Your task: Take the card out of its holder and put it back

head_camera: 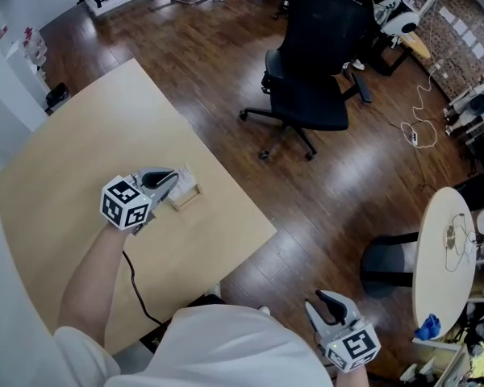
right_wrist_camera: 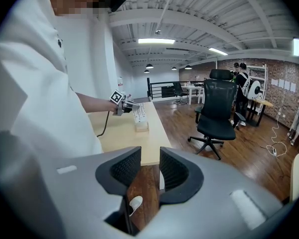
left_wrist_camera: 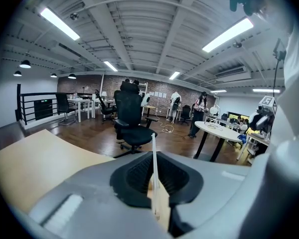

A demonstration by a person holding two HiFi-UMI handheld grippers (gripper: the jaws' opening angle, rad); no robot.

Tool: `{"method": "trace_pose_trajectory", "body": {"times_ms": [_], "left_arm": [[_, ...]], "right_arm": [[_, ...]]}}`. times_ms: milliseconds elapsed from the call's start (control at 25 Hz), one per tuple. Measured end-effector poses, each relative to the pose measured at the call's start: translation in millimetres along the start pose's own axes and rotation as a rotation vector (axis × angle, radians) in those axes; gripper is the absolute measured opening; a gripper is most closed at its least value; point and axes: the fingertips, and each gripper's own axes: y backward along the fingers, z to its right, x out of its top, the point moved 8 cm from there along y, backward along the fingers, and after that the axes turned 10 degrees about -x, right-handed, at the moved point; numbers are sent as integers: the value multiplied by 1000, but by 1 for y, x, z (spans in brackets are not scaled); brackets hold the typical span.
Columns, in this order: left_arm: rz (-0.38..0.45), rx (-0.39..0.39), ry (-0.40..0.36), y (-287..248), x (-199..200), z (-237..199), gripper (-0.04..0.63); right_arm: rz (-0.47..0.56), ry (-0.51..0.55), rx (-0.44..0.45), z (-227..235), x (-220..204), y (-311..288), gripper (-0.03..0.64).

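Head view: the left gripper (head_camera: 168, 181) reaches over the pale wooden table (head_camera: 73, 160), its marker cube facing up. Its tips sit at the small wooden holder (head_camera: 187, 197), which stands near the table's right edge. The card (head_camera: 183, 173) shows as a pale sliver at those tips, just above the holder. The right gripper (head_camera: 319, 301) hangs off the table, low beside the person's body and over the dark wood floor (head_camera: 226, 47). A black office chair (head_camera: 310, 63) stands well apart on that floor.

Left gripper view: the 2 jaws of the left gripper (left_wrist_camera: 157, 177) are clenched on the card (left_wrist_camera: 153, 151). The card is seen edge-on as a thin white line standing upright between the pads. The table (left_wrist_camera: 30, 158) lies to the left.

Right gripper view: the right gripper (right_wrist_camera: 149, 171) is released. Its 2 pads stand apart with only the floor (right_wrist_camera: 144, 193) showing between them. Farther off, the left gripper (right_wrist_camera: 127, 104) holds the printed card (right_wrist_camera: 138, 114) upright directly over the holder (right_wrist_camera: 142, 127). The card's lower edge is at the holder, but whether it is seated in the slot cannot be told.
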Motion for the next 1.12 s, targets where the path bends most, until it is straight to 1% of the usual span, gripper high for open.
{"method": "trace_pose_trajectory", "body": {"times_ms": [280, 480, 760, 960, 1120], "left_arm": [[-2, -1, 13, -4, -5, -1, 16], [-15, 7, -6, -4, -1, 4, 16], [-7, 15, 6, -3, -6, 4, 16], [-24, 14, -6, -2, -3, 6, 17], [-28, 15, 1, -5, -6, 5, 15]], "right_arm": [[1, 3, 7, 4, 4, -7, 121], [0, 5, 11, 5, 5, -9, 121], [3, 5, 16, 9, 3, -10, 121], [5, 5, 22, 8, 5, -11, 121], [4, 3, 28, 8, 2, -13, 121]]}}
